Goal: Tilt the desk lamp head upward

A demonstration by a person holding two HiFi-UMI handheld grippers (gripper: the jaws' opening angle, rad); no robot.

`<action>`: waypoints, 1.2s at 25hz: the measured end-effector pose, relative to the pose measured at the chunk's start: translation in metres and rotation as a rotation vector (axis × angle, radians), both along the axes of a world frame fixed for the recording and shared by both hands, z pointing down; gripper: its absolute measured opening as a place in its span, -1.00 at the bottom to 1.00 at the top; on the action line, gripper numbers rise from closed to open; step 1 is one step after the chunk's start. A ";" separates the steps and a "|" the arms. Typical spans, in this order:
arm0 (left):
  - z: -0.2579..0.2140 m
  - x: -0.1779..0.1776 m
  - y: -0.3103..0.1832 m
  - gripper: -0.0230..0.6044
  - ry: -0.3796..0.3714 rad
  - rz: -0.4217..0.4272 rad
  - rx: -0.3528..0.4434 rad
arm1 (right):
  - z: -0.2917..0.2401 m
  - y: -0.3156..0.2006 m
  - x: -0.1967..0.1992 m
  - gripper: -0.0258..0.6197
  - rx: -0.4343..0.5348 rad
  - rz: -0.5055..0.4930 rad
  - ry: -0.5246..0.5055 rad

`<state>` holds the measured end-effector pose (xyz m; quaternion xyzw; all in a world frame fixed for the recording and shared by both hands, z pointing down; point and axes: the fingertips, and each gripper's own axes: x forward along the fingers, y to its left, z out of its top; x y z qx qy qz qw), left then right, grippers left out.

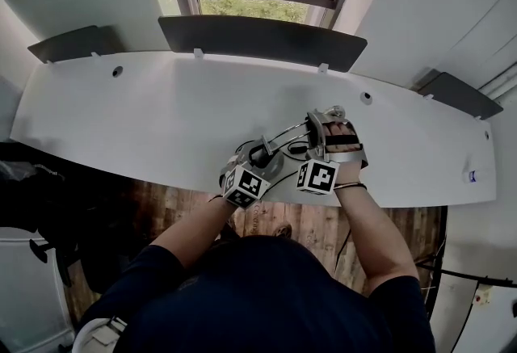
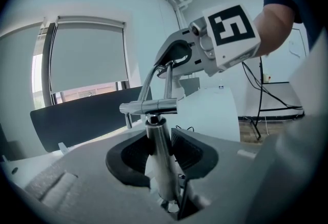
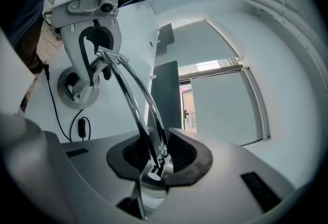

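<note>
**Both hand-held grippers held the lamp**

A white desk [image 1: 121, 117] curved under a window [image 1: 258, 0]. A dark panel [image 1: 258, 38] stood along its far edge. The lamp [image 1: 284, 136] stood near the desk's front edge, a bit right of the middle, between the person's two hands.

On the left, the left hand-held gripper [image 2: 161, 154] was closed on the lamp's shiny post [image 2: 158, 136]. The post stood upright between the dark pads, and both pads touched it. A short bar [image 2: 148, 107] sat across the top of the post, just above the jaws. Under this gripper the round base [image 3: 72, 87] lay flat on the desk. A black cord [image 3: 81, 126] with a small switch lay on the desk beside the base.

From the top of the post, two thin rods [image 3: 130, 89] bent up and over to the right.

On the right, the right hand-held gripper [image 3: 156, 161] was closed on the far end of the rods. The rods ran side by side through the narrow gap, and the pads sat against them. In the left gripper view this gripper showed above the post. The lamp head was mostly hidden by it, so its tilt could not be told. Brown wood floor [image 1: 307, 226] showed below the desk's edge.
</note>
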<state>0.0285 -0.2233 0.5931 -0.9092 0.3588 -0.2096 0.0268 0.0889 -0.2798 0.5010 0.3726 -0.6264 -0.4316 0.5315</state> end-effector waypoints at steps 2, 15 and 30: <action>0.001 -0.001 0.000 -0.52 0.003 0.000 0.001 | -0.008 0.002 -0.005 -0.65 0.021 -0.011 0.049; 0.002 0.002 0.001 -0.53 0.007 0.011 0.002 | -0.027 0.012 -0.013 -0.62 0.056 -0.009 0.145; 0.004 0.007 0.002 -0.53 0.000 0.028 0.006 | -0.033 0.017 -0.017 -0.57 0.048 -0.024 0.161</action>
